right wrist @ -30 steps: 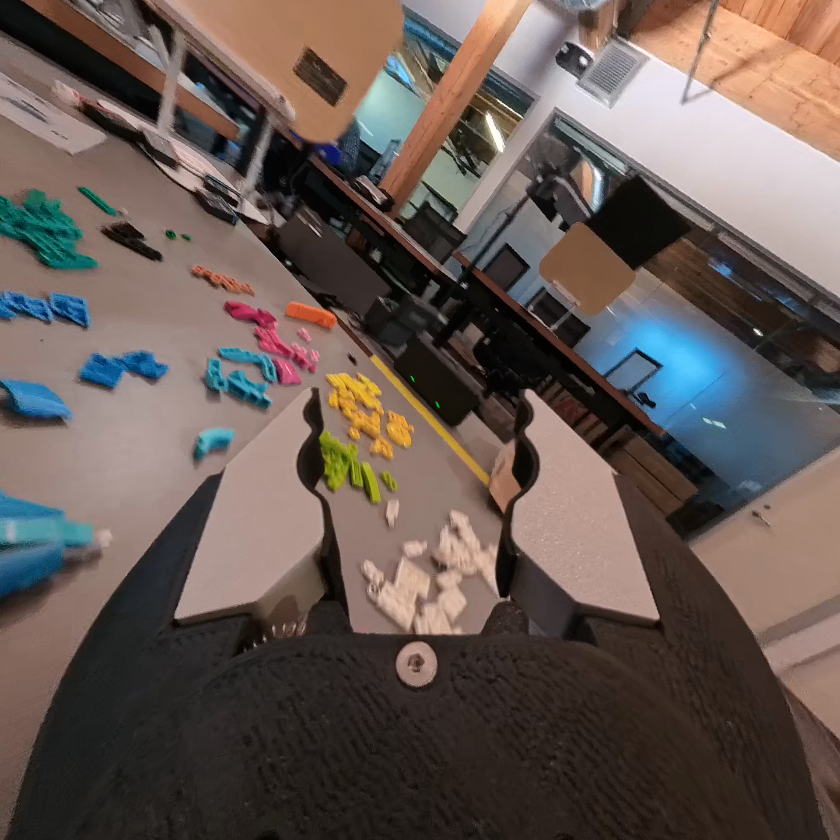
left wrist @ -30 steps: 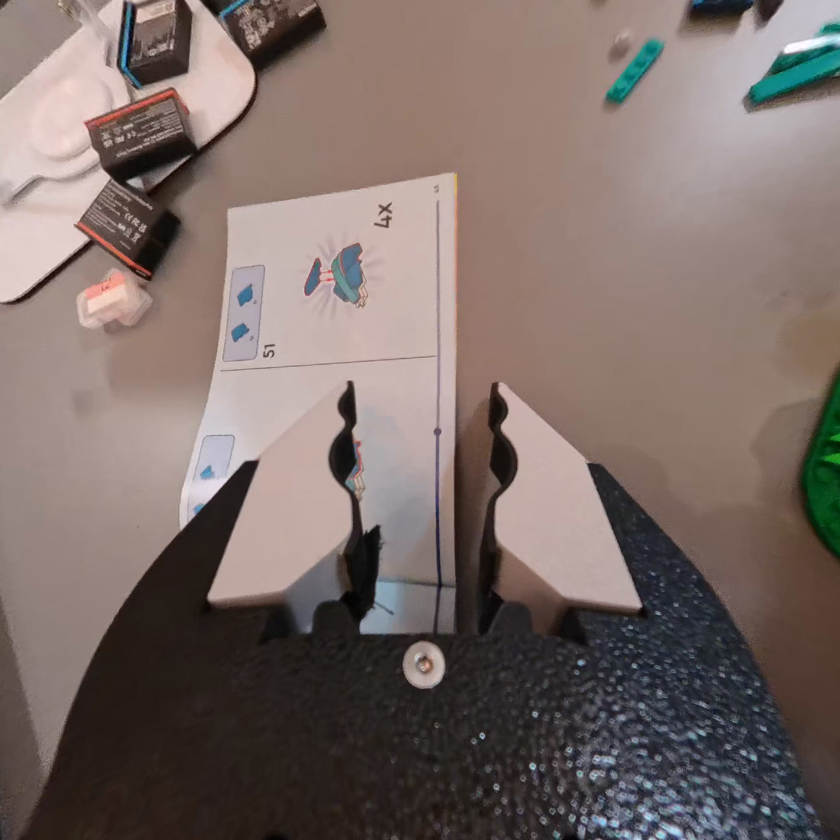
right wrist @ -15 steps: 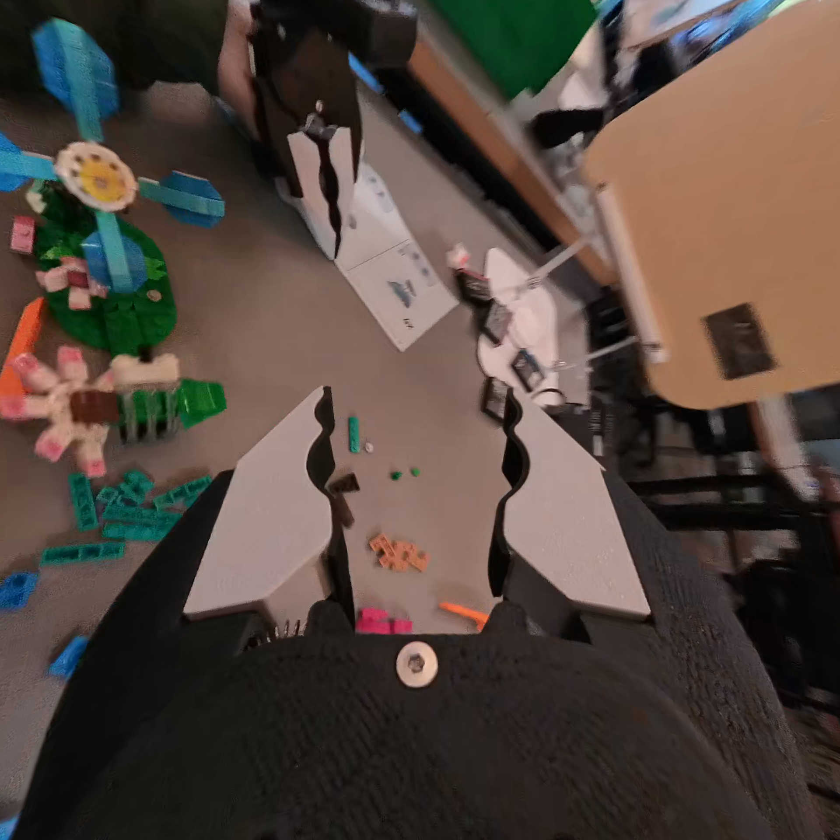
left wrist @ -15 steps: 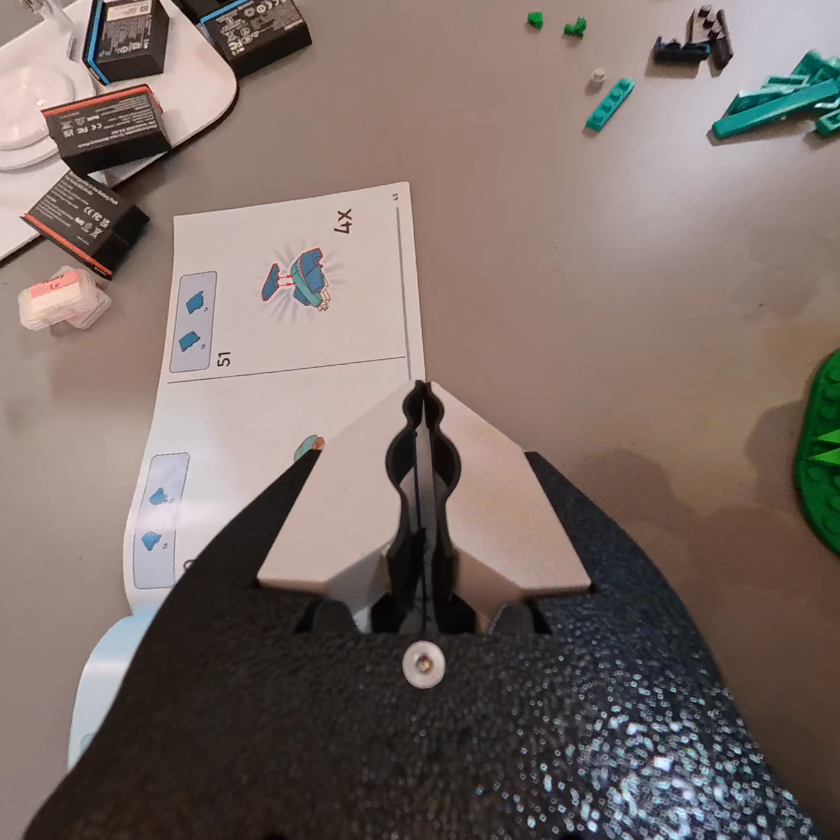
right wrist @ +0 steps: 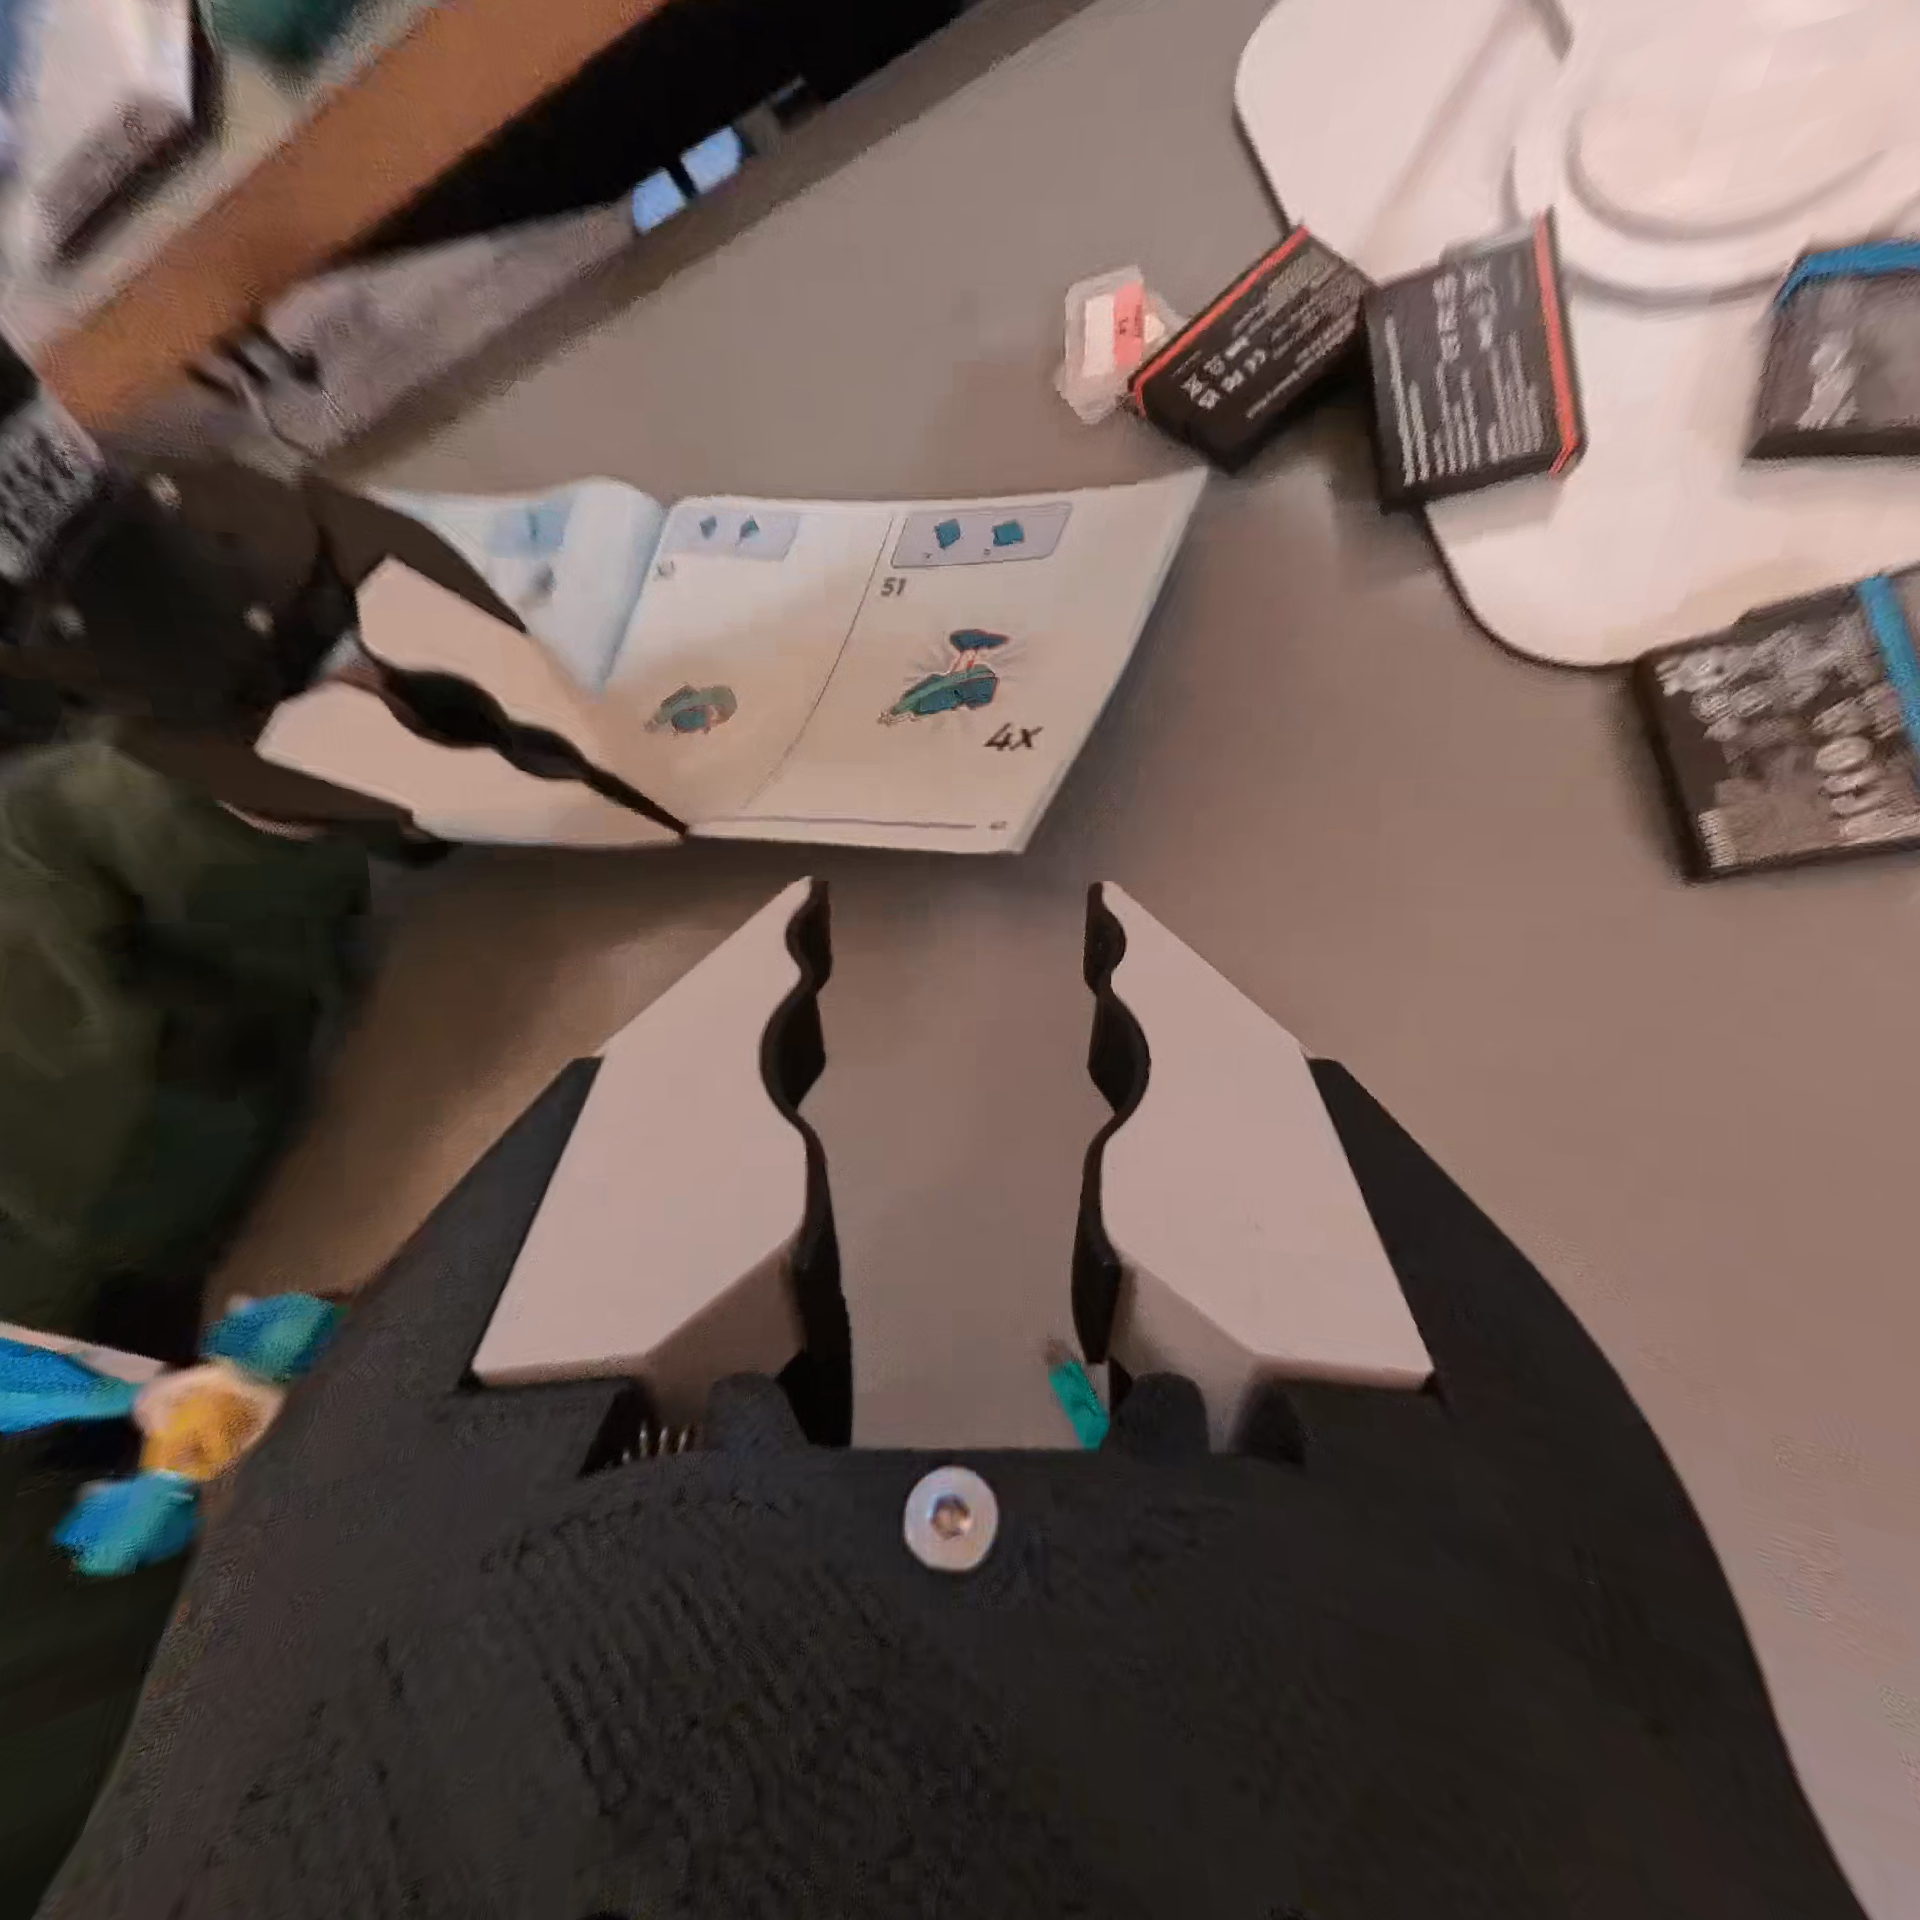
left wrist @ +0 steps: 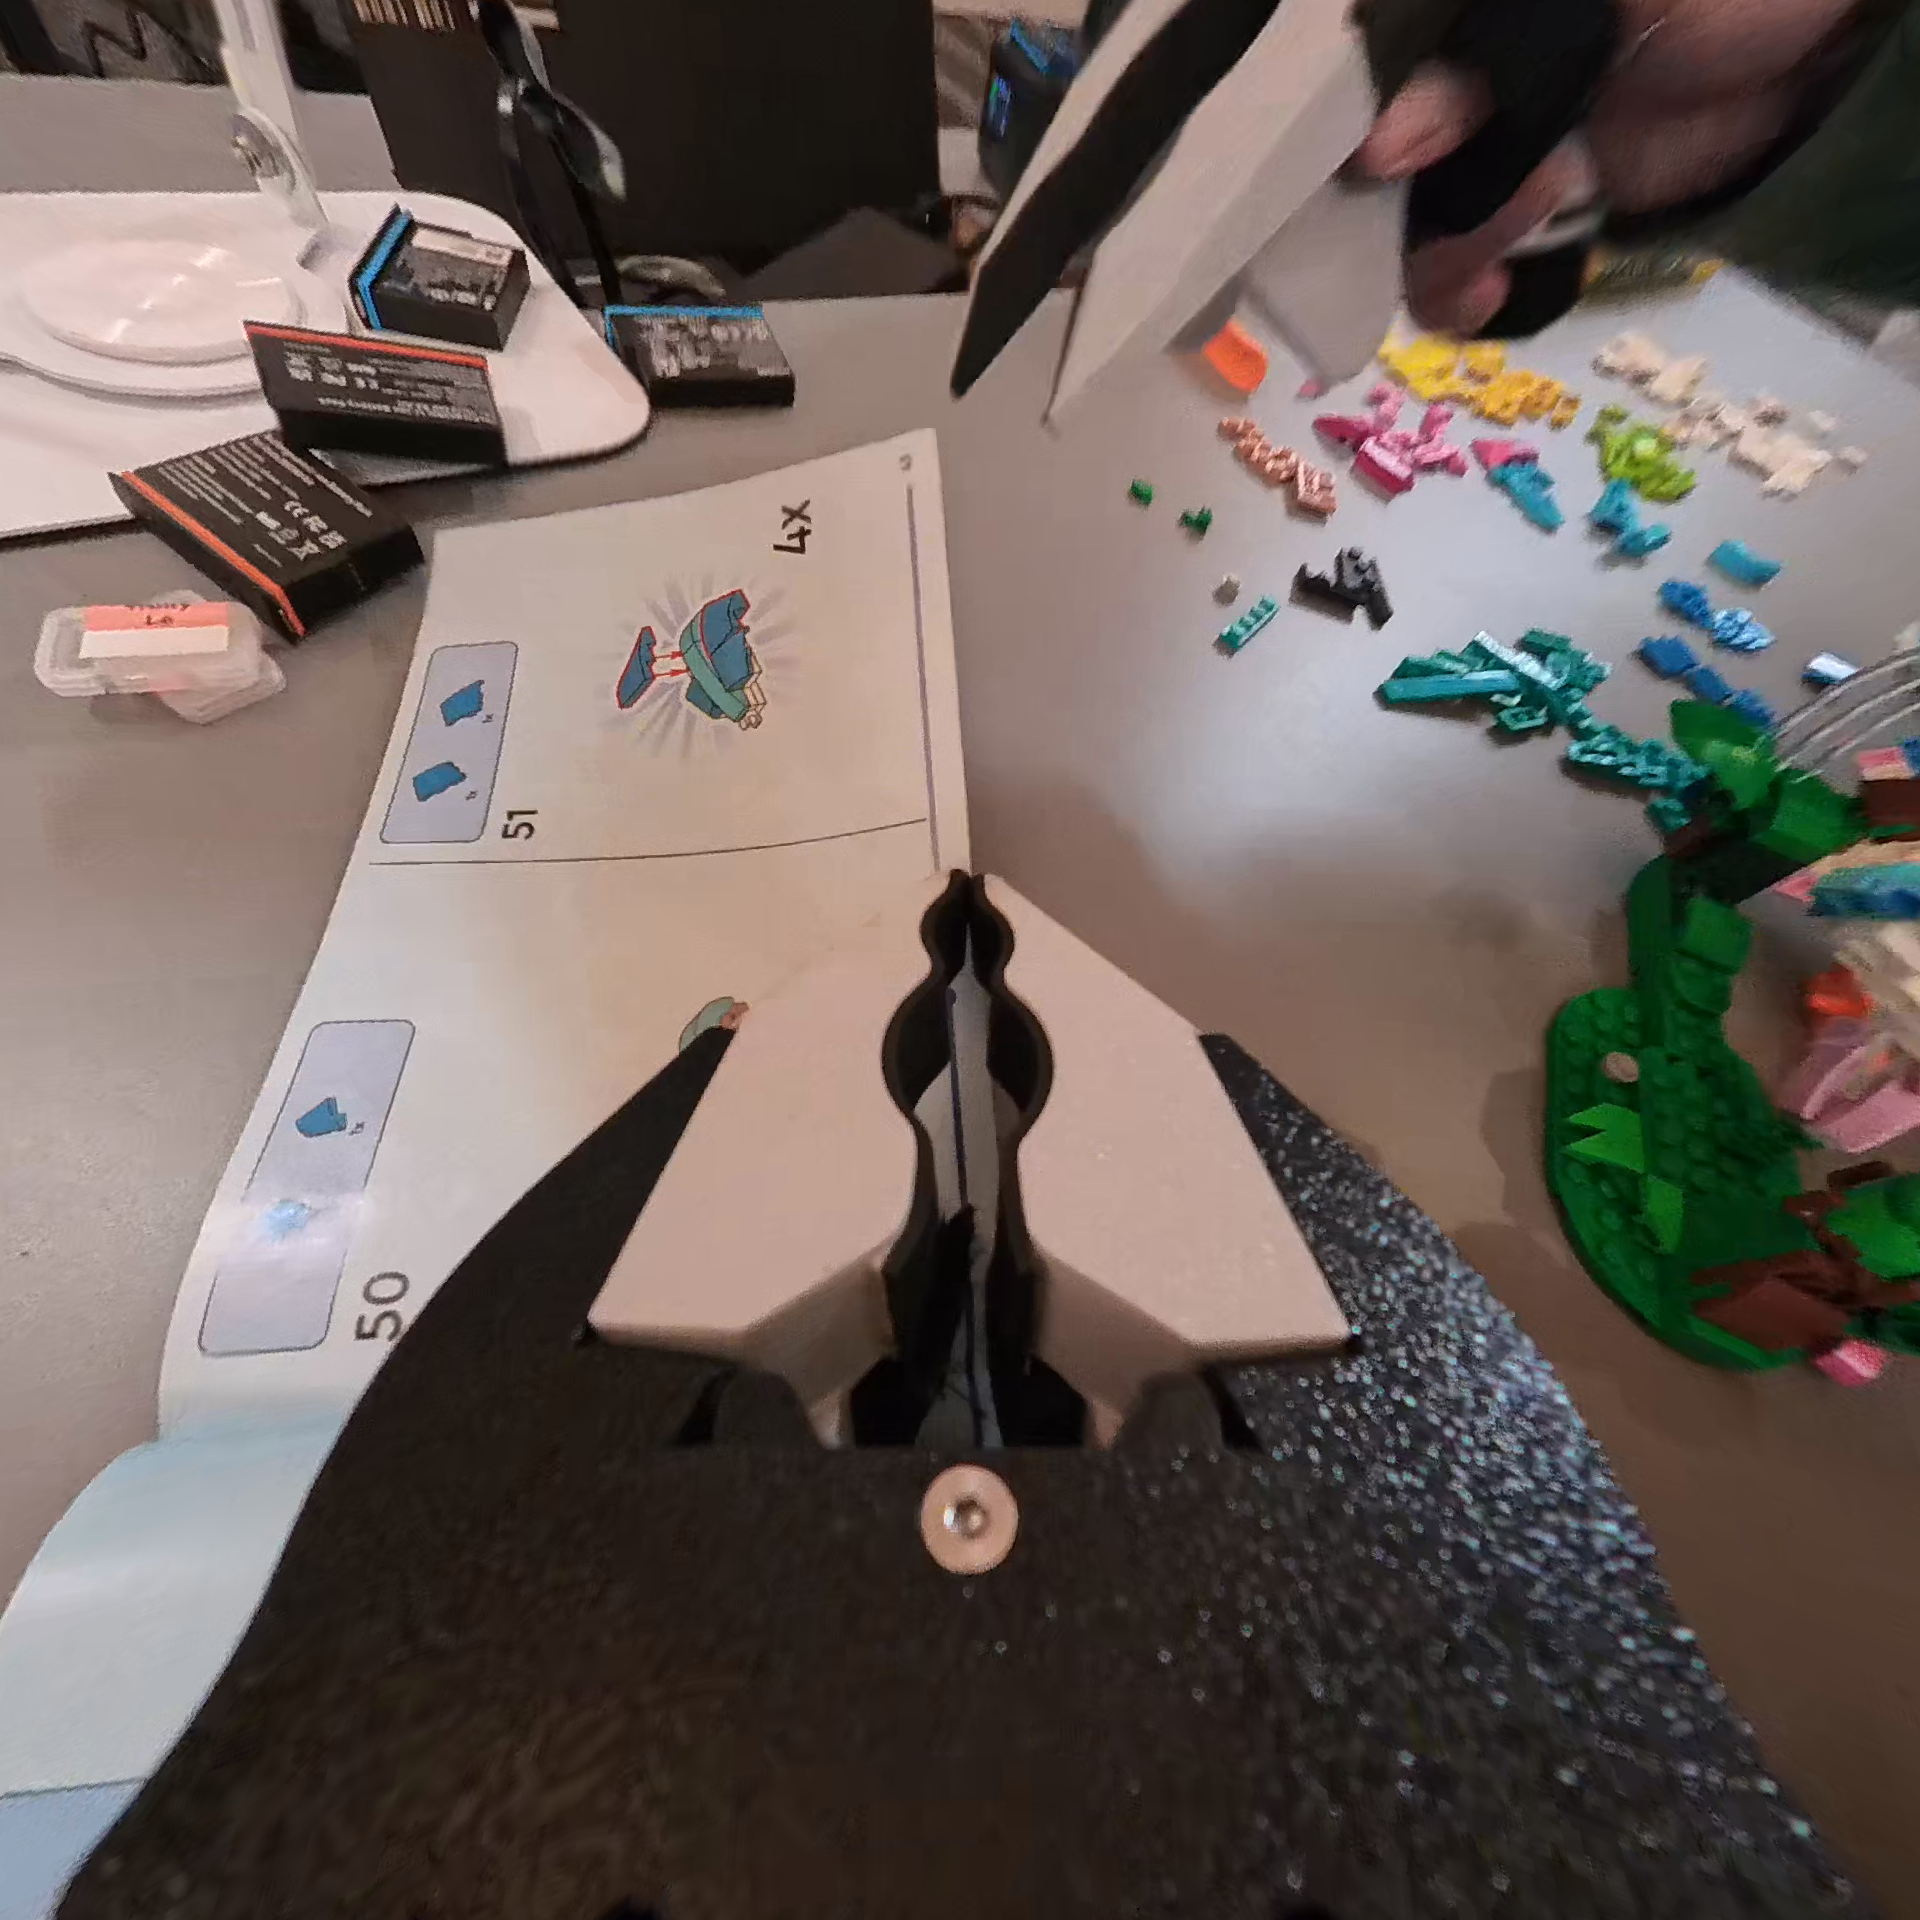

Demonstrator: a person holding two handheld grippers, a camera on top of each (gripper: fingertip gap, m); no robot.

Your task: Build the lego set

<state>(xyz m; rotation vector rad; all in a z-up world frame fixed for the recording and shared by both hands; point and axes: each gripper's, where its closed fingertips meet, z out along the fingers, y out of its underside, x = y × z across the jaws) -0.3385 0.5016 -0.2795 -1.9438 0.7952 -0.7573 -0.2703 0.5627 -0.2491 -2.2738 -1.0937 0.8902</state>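
The open instruction booklet (left wrist: 675, 727) lies on the grey table. My left gripper (left wrist: 966, 883) is shut on the right edge of its top page, which shows as a thin sheet between the fingers. In the right wrist view the booklet (right wrist: 883, 675) lies just beyond my right gripper (right wrist: 951, 894), which is open and empty above bare table. The left gripper (right wrist: 675, 826) shows there, pinching the page edge. The right gripper (left wrist: 1003, 400) also shows high in the left wrist view, held by a hand. A green lego model (left wrist: 1683, 1143) stands at the right.
Loose bricks sorted by colour (left wrist: 1455, 447) and teal pieces (left wrist: 1507, 686) lie at the far right. Black boxes (left wrist: 343, 395) sit on and beside a white pad (left wrist: 156, 312) at the left, next to a small clear case (left wrist: 156, 644). A teal piece (right wrist: 1075, 1403) lies under my right gripper.
My left gripper closed on the booklet's page edge and lifted it slightly. My right gripper swung round from the brick piles to face the booklet, staying open.
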